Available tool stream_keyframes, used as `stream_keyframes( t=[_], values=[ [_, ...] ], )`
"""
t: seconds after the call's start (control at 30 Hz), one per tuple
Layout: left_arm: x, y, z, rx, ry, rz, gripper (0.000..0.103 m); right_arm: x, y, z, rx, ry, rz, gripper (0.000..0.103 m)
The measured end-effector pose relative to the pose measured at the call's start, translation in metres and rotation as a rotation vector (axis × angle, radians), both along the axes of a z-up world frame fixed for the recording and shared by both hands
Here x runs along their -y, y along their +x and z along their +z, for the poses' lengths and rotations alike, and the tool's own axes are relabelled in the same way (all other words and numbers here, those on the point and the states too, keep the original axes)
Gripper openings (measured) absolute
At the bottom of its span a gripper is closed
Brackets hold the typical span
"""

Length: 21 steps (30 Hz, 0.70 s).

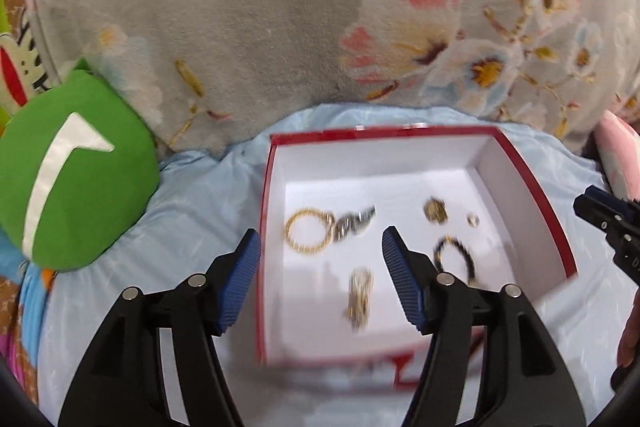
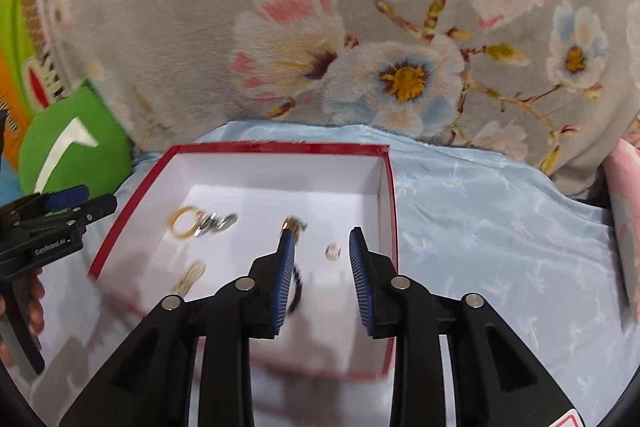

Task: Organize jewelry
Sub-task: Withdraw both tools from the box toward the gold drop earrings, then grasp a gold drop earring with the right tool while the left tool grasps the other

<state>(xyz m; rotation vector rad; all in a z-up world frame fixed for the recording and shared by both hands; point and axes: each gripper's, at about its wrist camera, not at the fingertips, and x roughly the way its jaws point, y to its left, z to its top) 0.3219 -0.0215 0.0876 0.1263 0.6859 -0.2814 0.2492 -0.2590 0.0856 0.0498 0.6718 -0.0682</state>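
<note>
Two grippers spread wide and empty on my end, left gripper (image 1: 320, 247) over the box's (image 1: 532, 187) left side, right gripper (image 2: 322, 247) near the small ring (image 2: 333, 251), gold bangle (image 1: 307, 230) far left inside.

Background stuff: there's a light blue satiny sheet (image 2: 480, 211) spread under and ahead of the gripper, running off to its right. Behind it sits a big grey fleece blanket (image 1: 260, 7) with pink and white flower prints, filling the whole far side. Off to the left is a bright green cushion (image 1: 76, 167) with a white stripe, touching the blanket. A pink fabric edge (image 2: 624, 211) peeks in at far right.
</note>
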Motion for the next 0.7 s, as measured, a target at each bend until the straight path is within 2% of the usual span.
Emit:
stream_keyframes(
  t=[0.17, 0.33, 0.53, 0.7],
  values=[
    [-0.027, -0.081, -0.018, -0.033, 0.020, -0.012, 0.061, -0.020, -0.089, -0.010, -0.045, -0.009, 0.057, 0.031],
    [-0.043, -0.149, -0.052, -0.098, 0.048, -0.014, 0.061, -0.052, -0.164, -0.051, -0.156, 0.000, 0.102, 0.031],
    [-0.049, -0.205, -0.093, -0.225, -0.009, -0.020, 0.061, -0.084, -0.210, -0.101, -0.269, 0.073, 0.141, 0.031],
    [-0.037, -0.235, -0.112, -0.255, -0.006, -0.040, 0.061, -0.109, -0.224, -0.118, -0.289, 0.045, 0.170, 0.031]
  ],
)
